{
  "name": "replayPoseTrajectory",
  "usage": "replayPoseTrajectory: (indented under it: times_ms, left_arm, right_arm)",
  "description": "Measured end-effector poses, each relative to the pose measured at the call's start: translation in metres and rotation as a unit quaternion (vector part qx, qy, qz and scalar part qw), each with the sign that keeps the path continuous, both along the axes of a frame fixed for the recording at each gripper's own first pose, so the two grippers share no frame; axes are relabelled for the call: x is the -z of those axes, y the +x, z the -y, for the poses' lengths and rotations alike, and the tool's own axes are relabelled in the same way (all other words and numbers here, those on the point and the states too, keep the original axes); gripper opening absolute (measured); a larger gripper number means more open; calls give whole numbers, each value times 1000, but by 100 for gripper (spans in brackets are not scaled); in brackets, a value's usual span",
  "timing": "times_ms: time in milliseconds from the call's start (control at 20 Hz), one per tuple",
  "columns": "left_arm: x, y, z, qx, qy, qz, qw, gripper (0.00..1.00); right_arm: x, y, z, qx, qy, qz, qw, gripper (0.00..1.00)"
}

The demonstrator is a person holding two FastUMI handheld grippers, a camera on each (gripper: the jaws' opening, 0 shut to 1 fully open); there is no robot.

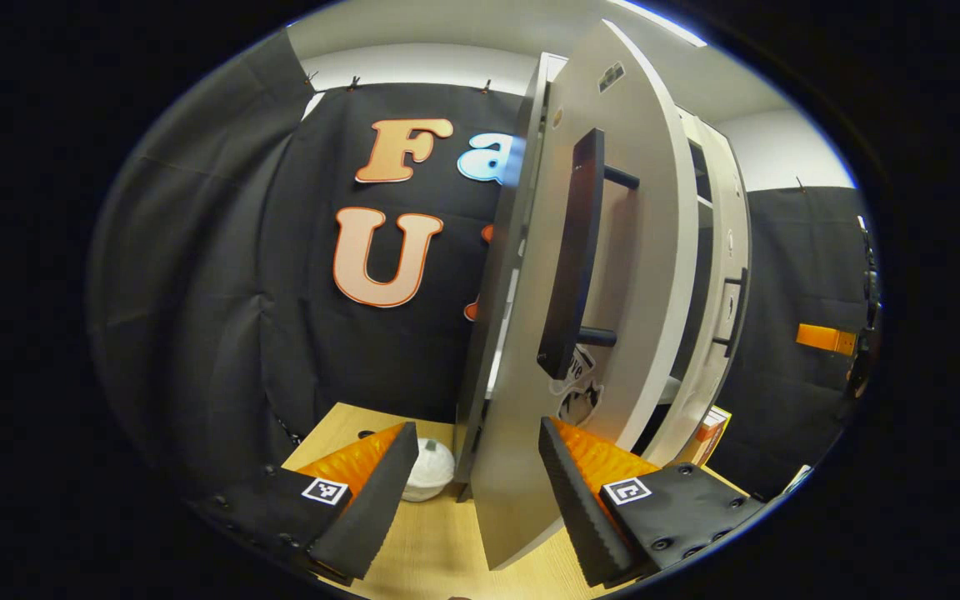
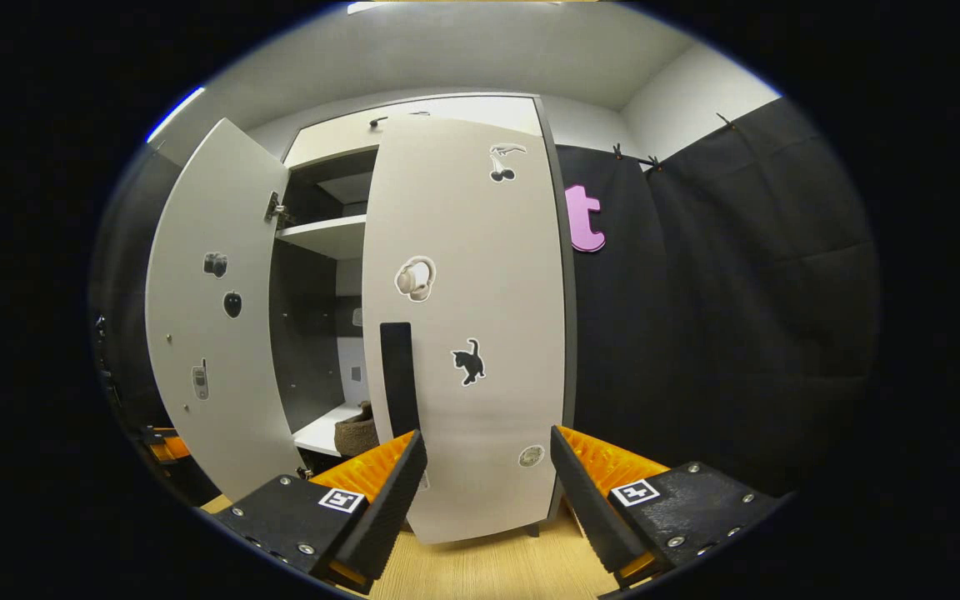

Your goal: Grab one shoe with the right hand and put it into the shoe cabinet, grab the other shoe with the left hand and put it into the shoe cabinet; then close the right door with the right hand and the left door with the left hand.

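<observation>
My right claw [image 2: 487, 479] is spread apart and holds nothing, just in front of the right door [image 2: 463, 333], which I judge nearly closed; in the gap beside it one shoe [image 2: 357, 433] sits on a low shelf of the shoe cabinet [image 2: 322, 237]. My left claw [image 1: 473, 492] is also apart and empty, pointing level at the edge of the left door [image 1: 605, 275], near its dark handle [image 1: 572, 250]. This door stands wide open, so I think closing it is what remains.
</observation>
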State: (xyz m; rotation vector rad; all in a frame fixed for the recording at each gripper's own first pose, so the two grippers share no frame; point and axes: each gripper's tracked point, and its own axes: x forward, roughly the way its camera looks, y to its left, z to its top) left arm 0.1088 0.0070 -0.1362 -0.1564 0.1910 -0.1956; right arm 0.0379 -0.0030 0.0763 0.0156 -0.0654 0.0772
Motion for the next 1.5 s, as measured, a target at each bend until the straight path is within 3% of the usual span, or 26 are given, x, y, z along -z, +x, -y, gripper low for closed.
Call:
replayPoseTrajectory:
  times_ms: [50, 200, 600, 700, 1000, 1100, 1150, 1300, 1500]
  left_arm:
    - [0, 0, 11, 12, -1, 0, 1000, 99]
    - [1, 4, 33, 34, -2, 0, 999, 92]
    - [5, 21, 42, 16, -2, -6, 1000, 99]
    - [5, 22, 48, 19, -1, -4, 1000, 92]
    - [6, 28, 59, 9, 2, -4, 1000, 99]
    - [7, 29, 64, 8, 8, -7, 1000, 92]
    - [5, 31, 68, 11, 13, -7, 1000, 95]
    - [5, 36, 84, 23, 27, -3, 999, 92]
    - [11, 59, 112, 30, 14, -10, 999, 96]
  right_arm:
    - [0, -2, 3, 1, 0, 0, 1000, 92]
    - [-2, -6, 16, 5, 1, 3, 1000, 92]
    - [-7, -4, 43, 5, 5, 8, 1000, 92]
    - [-5, -1, 45, 2, 4, 7, 1000, 92]
    - [0, 12, 47, -15, 2, 5, 1000, 92]
    - [0, 19, 49, -19, 1, 5, 1000, 92]
    - [-1, 21, 49, -21, 1, 7, 1000, 92]
    - [-5, 28, 54, -24, 4, 13, 1000, 92]
    - [-8, 40, 69, -19, 3, 16, 1000, 92]
